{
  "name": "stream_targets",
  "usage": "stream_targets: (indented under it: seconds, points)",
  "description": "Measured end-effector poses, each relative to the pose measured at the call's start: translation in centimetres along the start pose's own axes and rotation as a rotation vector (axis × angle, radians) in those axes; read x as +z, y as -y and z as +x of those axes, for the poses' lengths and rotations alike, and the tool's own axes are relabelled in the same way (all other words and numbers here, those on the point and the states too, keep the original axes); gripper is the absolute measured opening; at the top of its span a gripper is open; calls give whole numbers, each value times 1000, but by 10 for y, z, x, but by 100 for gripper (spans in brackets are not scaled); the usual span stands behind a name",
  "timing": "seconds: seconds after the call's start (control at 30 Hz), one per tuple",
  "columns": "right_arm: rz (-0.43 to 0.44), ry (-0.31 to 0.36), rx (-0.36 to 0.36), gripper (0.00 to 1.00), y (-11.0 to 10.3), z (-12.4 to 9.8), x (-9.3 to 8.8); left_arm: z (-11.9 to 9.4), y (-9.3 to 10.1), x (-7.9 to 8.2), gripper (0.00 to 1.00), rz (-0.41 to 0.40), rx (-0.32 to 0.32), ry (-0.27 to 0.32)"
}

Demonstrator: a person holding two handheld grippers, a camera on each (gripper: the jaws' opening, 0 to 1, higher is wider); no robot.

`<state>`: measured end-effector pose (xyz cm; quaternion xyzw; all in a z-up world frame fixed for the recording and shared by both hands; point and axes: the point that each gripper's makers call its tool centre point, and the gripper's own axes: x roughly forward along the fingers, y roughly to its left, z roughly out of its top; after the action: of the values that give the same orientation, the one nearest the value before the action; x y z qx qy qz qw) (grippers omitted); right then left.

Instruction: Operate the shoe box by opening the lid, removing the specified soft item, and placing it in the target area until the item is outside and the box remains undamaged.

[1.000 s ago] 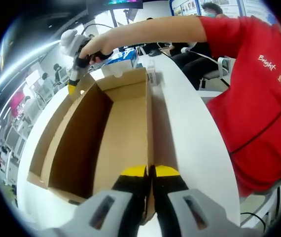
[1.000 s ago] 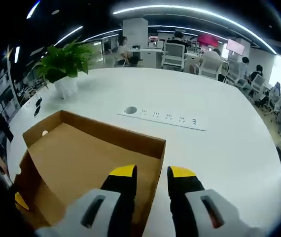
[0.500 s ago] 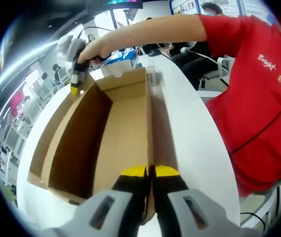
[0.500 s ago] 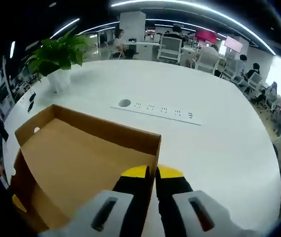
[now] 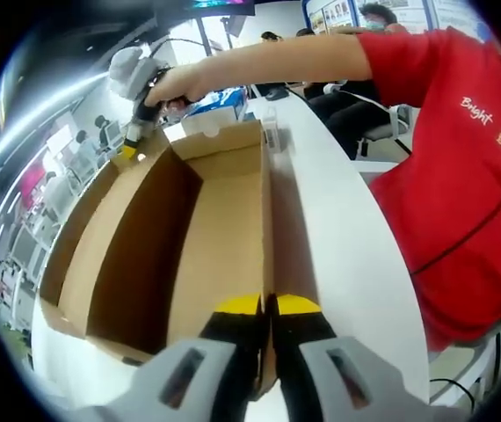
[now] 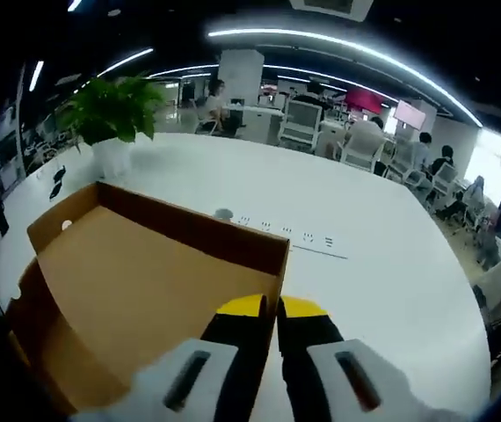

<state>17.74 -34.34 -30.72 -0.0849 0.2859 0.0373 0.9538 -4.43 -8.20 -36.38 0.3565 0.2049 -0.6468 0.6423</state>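
Left gripper view: the left claw (image 5: 265, 309) is clamped on the near wall of the box (image 5: 220, 237), whose long axis runs straight away from it. The right claw (image 5: 131, 150) pinches the far corner.

Right gripper view: the right claw (image 6: 265, 308) is closed on the box (image 6: 145, 281) edge, above the table (image 6: 382, 290). No soft item is visible inside.

Shoe box (image 6: 145, 290) near corner behind the hand-held gripper (image 6: 262, 309).
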Motion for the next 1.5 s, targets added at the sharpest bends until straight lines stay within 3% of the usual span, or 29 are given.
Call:
stream_targets:
  seconds: [0.1,0.17,0.27,0.4,0.57,0.63,0.87,1.07,1.37,1.5]
  points:
    - [3,40,-9,3,0,-7,-1,0,-1,-1,4,8,9,5]
    - [-59,113,-44,3,1,-10,8,0,-2,-2,4,6,22,7]
    - [-36,230,-68,3,0,-28,21,-1,-3,-2,4,0,26,5]
    - [-89,361,-81,4,-8,-55,36,0,-5,-2,4,-31,34,-3]
    - [-61,392,-80,3,-9,-76,34,0,-5,-2,5,-24,49,0]
    - [-58,396,-75,2,-8,-71,35,0,-5,0,5,-25,51,0]
    - [-2,491,-75,1,-9,-92,28,-1,-5,0,5,-13,62,5]
    - [25,519,-67,0,-9,-98,25,-1,-3,2,5,-12,54,5]
    - [15,570,-84,0,-13,-114,19,-1,-3,2,5,4,56,12]
    - [-70,579,-129,0,-20,-130,9,-1,-3,1,5,0,56,12]
